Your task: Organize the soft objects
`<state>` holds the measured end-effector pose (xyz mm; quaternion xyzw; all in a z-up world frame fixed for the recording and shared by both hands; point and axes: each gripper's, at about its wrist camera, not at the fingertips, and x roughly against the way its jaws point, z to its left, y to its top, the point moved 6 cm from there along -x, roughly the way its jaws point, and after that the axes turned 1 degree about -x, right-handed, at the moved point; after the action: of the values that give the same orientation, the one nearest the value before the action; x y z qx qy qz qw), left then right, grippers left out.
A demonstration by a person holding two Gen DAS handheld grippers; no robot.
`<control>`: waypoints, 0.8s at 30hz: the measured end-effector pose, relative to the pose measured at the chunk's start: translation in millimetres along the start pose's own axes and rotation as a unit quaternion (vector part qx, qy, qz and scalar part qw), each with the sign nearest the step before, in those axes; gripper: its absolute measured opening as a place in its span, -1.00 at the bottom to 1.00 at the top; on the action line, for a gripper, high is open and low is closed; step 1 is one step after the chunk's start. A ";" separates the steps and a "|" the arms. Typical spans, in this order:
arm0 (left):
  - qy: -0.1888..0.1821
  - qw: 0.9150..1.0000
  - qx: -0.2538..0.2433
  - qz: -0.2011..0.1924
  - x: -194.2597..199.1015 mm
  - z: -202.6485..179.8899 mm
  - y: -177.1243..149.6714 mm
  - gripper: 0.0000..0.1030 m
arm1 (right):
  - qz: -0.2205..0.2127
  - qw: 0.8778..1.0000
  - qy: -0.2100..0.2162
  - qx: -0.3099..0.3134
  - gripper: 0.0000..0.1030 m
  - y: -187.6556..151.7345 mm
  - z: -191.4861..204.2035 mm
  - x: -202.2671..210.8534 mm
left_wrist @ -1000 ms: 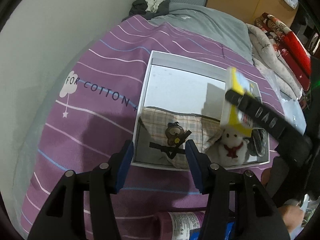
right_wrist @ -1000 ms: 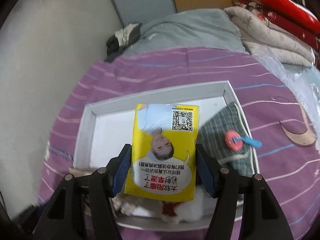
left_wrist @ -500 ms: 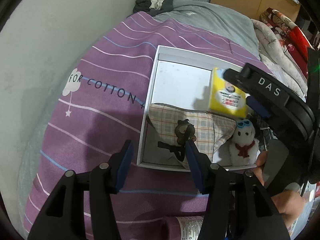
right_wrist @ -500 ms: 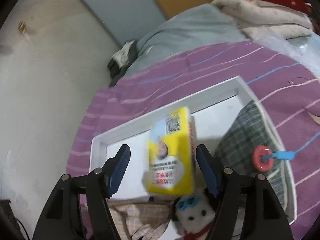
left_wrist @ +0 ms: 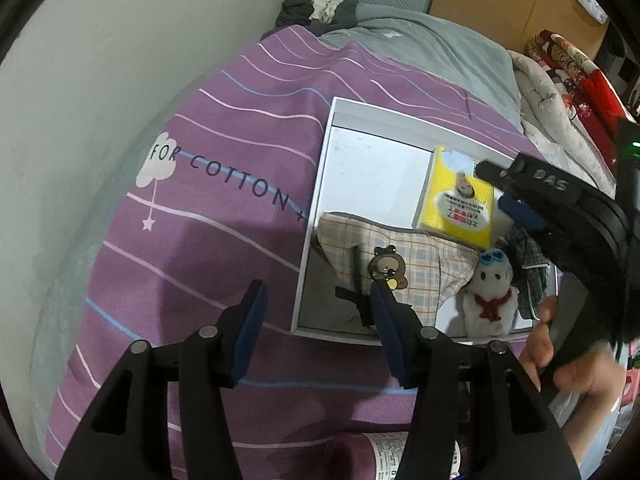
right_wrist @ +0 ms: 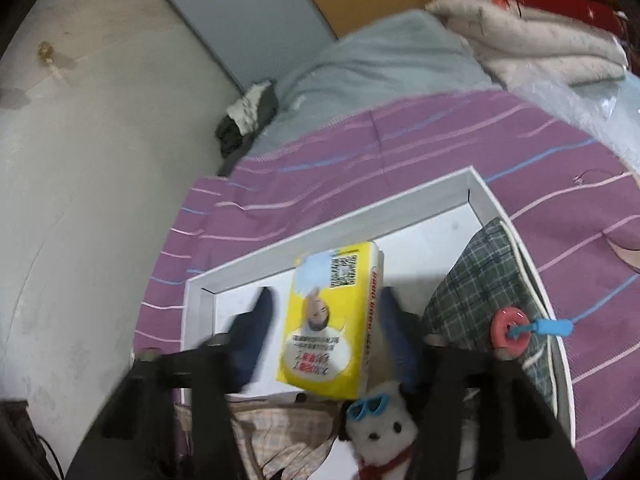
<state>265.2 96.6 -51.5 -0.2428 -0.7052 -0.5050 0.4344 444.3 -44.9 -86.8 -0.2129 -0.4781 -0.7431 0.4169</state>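
Near the bed's wall edge, a white tray (left_wrist: 320,184) holds a yellow tissue pack (right_wrist: 332,320). Right gripper (right_wrist: 324,320) fingers are closing around it, not visibly pressing. Left gripper (left_wrist: 316,324) fingers hover half-open, empty.

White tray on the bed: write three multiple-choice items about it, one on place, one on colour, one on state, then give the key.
1. Where does the yellow tissue pack lie?
A. inside the white tray
B. on the purple bedsheet
C. on the grey blanket

2. What colour are the white plush toy's sunglasses?
A. red
B. blue
C. green

3. What do the left tongs hold?
A. the pack
B. the toy
C. nothing

Key: 1 A, it lies flat within the rim. 2 B, blue lenses show. 3 C, only bedsheet shows between them.
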 end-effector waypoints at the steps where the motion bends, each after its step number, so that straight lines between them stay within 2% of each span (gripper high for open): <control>1: -0.001 1.000 0.002 0.002 -0.5 0.6 -0.3 0.07 | 0.015 1.000 -0.011 -0.007 -0.14 -0.2 -3.6 -5.7; 3: -0.002 1.000 0.002 0.005 -1.5 1.6 -0.8 0.07 | 0.021 0.999 -0.028 -0.009 -0.22 1.9 -7.2 -10.4; 8: 0.006 1.000 0.005 0.000 0.3 11.3 0.9 0.07 | 0.047 0.999 0.004 0.004 -0.62 -5.0 2.6 -18.2; 10: 0.001 1.000 0.007 -0.001 -1.0 18.0 1.5 0.07 | 0.050 0.998 -0.006 0.028 -0.68 -8.6 10.0 -23.0; 16: -0.050 0.997 0.062 0.022 -9.0 41.4 0.0 0.07 | 0.068 0.996 0.013 0.061 -0.73 -14.3 36.3 -31.1; 20: -0.038 0.997 0.058 0.016 -6.0 43.2 -1.0 0.07 | 0.091 0.993 0.025 0.072 -0.74 -22.8 54.6 -37.9; 24: -0.026 0.999 0.041 0.016 -6.8 38.8 -2.2 0.07 | 0.089 0.992 0.007 0.092 -0.74 -27.8 60.6 -35.9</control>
<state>252.6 132.3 -62.8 -0.2495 -0.7325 -0.4618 0.4336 436.6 29.2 -99.9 -0.2101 -0.5206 -0.6574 0.5026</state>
